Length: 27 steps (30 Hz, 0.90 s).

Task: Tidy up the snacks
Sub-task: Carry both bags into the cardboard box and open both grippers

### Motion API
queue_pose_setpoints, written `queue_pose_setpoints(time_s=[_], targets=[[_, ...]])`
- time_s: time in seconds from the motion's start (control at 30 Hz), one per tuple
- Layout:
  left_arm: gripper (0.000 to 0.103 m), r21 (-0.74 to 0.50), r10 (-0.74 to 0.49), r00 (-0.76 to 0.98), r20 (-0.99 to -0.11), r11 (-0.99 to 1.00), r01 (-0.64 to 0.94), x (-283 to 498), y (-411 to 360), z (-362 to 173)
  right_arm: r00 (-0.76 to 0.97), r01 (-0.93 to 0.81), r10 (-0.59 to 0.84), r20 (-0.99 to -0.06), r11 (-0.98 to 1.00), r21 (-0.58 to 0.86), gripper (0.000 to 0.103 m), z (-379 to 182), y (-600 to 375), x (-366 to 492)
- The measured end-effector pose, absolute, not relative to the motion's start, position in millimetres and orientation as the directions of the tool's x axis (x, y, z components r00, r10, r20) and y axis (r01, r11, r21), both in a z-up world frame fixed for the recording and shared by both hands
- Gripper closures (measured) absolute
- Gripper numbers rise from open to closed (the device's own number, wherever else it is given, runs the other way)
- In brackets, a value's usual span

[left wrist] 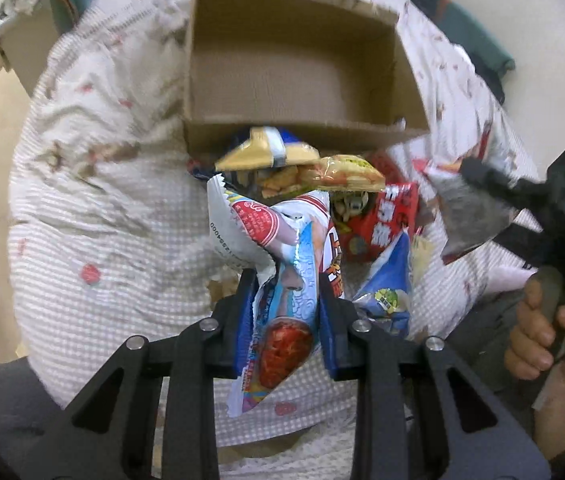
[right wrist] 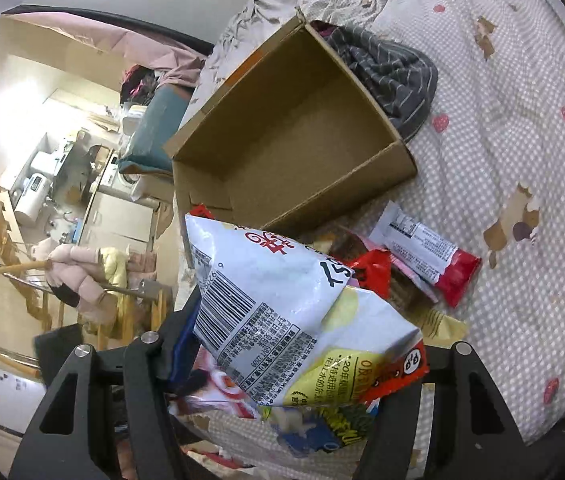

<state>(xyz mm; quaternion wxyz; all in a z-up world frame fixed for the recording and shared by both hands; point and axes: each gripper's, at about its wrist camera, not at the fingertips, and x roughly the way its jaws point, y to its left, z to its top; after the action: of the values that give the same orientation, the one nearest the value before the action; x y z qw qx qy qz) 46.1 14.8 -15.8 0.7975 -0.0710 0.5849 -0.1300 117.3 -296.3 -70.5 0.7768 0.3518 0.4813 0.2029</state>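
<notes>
Snack bag (left wrist: 282, 280) clamped in left tongs (left wrist: 284, 312)

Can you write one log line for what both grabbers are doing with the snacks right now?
left gripper: shut on blue-white snack bag | right gripper: shut on white chip bag | cardboard box: empty

Indoor light is soft and kinda warm, nothing harsh on the bedspread (left wrist: 94, 200); the left wrist view is smeared with motion blur, worst on the cardboard box (left wrist: 290, 60) and the far edge of the bed; the right wrist view is sharper, print on the white snack bag (right wrist: 266, 296) is readable; a blown-out bright patch sits at its left edge; both are fisheye, bent and black at the corners; shiny wrappers catch small glints.
</notes>
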Motion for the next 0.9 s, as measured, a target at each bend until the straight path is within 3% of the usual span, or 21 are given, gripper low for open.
queue_pose_setpoints(time_s=[0.27, 0.9], targets=[[0.079, -0.26, -0.274, 0.391, -0.879, 0.961, 0.089, 67, 36, 21, 0.467, 0.014, 0.655, -0.595, 0.667, 0.745, 0.038, -63, -281, 117], [0.079, -0.214, -0.232, 0.458, -0.858, 0.972, 0.092, 141, 20, 29, 0.495, -0.03, 0.63, -0.598, 0.7, 0.713, 0.038, -29, -277, 159]])
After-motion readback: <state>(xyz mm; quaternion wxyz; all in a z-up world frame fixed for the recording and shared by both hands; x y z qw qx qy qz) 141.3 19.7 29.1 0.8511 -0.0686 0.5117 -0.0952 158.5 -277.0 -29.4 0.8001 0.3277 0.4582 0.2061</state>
